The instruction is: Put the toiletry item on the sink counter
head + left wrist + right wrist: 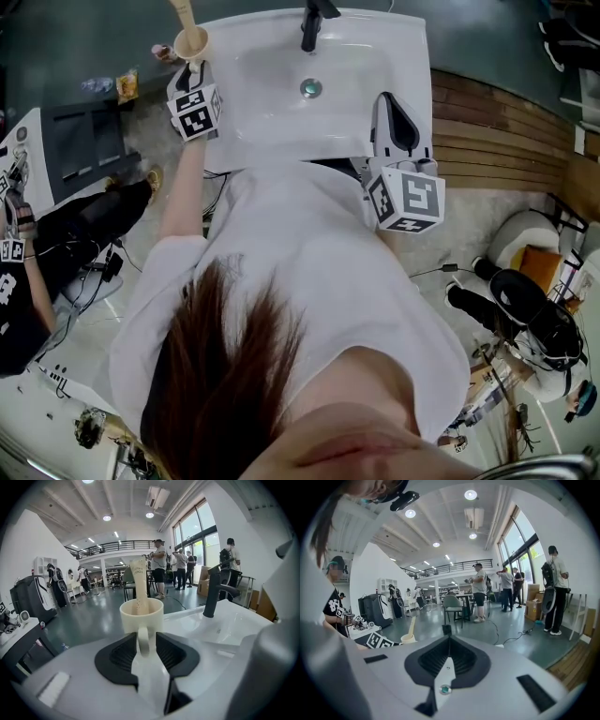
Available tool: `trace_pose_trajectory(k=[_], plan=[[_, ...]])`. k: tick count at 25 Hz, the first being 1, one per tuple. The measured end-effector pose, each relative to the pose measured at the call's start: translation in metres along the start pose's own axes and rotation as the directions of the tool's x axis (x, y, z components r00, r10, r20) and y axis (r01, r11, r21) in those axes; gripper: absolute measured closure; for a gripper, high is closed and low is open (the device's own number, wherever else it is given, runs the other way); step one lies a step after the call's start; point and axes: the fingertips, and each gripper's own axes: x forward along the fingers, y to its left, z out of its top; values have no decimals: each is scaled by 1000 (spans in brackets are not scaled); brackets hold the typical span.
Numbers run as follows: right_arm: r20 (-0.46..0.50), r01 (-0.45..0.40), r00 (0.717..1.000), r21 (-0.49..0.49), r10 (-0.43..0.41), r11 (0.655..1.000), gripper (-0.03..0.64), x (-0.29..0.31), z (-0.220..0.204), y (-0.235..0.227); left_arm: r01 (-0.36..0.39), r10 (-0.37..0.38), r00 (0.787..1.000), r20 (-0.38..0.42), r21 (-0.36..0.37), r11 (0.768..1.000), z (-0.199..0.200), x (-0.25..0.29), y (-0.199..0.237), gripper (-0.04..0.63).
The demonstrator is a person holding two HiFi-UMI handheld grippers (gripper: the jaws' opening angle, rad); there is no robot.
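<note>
— Where is the mug (pixel 141 616) with its tube (pixel 139 583) standing?
— On the tabletop (pixel 234 141), far left corner. The left gripper (pixel 143 645) is keeping its jaws spread beside the handle (pixel 142 641), not pinching.
— And the right gripper (pixel 449 641)?
— Jaws pressing together, empty. I judge only withdrawing is remaining.

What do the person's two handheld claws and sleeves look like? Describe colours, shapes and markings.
The left claw and right claw each have a pale grey body with two black ribbed pads. Each carries a white cube printed with black square markers. The person wears a white short-sleeved top.
</note>
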Motion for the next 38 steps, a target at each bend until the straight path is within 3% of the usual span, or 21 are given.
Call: trace_pose_trajectory(k=[16, 25, 31, 38], plan=[[-5, -19, 1000, -5, 19, 1000, 606, 1, 1, 4, -5, 6, 1000, 30, -28, 1000, 8, -18, 6, 466], [0, -20, 1000, -10, 20, 1000, 606, 1, 9, -5, 0, 5, 993, 119, -40, 999, 42, -40, 9, 466], [-5, 19, 1000, -18, -19, 1000, 606, -5, 12, -24, 7, 11, 972, 233, -76, 997, 84, -69, 10, 466], [-24, 42, 999, -50, -43, 998, 606, -7, 16, -41, 60, -28, 923, 384, -71, 996, 151, -112, 4, 468]])
